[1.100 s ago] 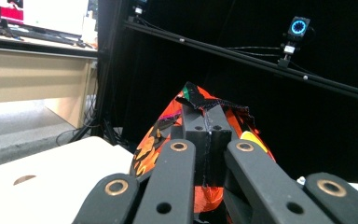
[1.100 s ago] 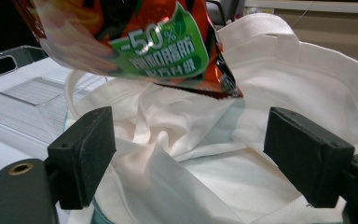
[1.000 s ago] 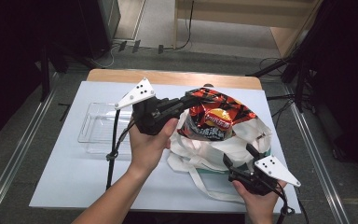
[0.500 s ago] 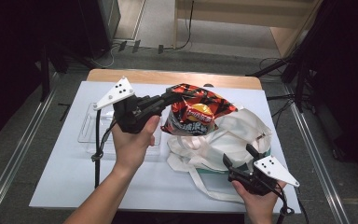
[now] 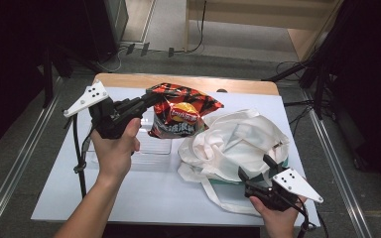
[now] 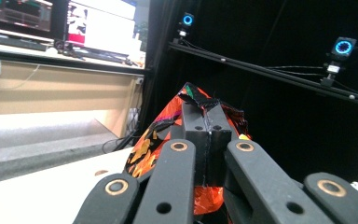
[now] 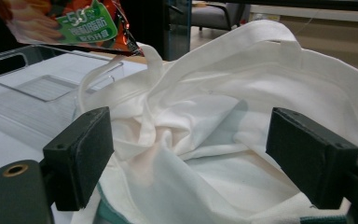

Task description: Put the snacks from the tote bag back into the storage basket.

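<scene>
Looking down from the high view, the left gripper [image 5: 151, 99] is clamped tight on the edge of a red chip bag [image 5: 183, 115], holding it in the air above a clear plastic tray [image 5: 154, 148] on the white table [image 5: 144, 193], just left of a crumpled white tote bag [image 5: 238, 141]. The right gripper [image 5: 253, 168] sits at the near edge of the tote bag, jaws spread, bag cloth beside them; pads not pressing as far as I can see. Left gripper view: both black jaws closed flat together with the chip bag's [image 6: 156, 140] crinkled top edge pinched between them, bag hanging past the tips, table edge [image 6: 37, 191] below. Right gripper view: jaws wide apart and just opened a little further, one pad [image 7: 81, 154] left and one right, the tote bag's [image 7: 223, 121] white folds lying loose between them, not squeezed; a green trim strip at the bottom. Chip bag's [image 7: 65, 23] lower corner hangs top left, above the tray [image 7: 32, 88], clear of the tote bag.
</scene>
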The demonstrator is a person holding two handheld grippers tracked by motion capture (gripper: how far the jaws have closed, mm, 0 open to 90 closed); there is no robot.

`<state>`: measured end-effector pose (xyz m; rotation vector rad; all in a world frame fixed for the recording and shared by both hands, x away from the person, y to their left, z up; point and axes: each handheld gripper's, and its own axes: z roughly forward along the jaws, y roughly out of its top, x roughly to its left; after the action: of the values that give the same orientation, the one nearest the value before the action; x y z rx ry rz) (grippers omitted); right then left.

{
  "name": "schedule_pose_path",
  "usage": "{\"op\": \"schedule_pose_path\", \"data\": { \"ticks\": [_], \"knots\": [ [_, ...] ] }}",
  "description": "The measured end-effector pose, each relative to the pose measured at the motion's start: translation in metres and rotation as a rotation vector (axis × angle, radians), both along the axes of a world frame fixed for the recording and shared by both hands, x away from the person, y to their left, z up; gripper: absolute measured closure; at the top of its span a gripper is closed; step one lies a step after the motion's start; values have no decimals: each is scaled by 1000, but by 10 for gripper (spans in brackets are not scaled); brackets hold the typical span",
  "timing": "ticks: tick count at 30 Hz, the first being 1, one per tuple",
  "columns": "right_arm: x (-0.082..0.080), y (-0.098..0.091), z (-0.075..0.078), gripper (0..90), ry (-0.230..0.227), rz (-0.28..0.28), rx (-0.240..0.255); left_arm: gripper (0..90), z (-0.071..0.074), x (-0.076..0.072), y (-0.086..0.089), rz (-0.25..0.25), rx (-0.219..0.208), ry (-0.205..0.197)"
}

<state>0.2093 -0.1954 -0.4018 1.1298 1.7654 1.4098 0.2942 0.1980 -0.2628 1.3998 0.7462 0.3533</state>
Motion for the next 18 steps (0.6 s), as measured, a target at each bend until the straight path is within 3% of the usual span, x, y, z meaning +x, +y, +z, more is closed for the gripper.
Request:
{"op": "schedule_pose_path", "data": {
  "ticks": [4,13,18],
  "knots": [
    [-4,-3,3,35,-3,13,6,900,-4,2,6,14,-1,11],
    [-8,-13,2,2,-3,35,18,900,-6,2,20,44,-8,15],
    [-11,-13,4,0,-31,60,19,900,-7,4,26,55,-5,19]
  ]
}}
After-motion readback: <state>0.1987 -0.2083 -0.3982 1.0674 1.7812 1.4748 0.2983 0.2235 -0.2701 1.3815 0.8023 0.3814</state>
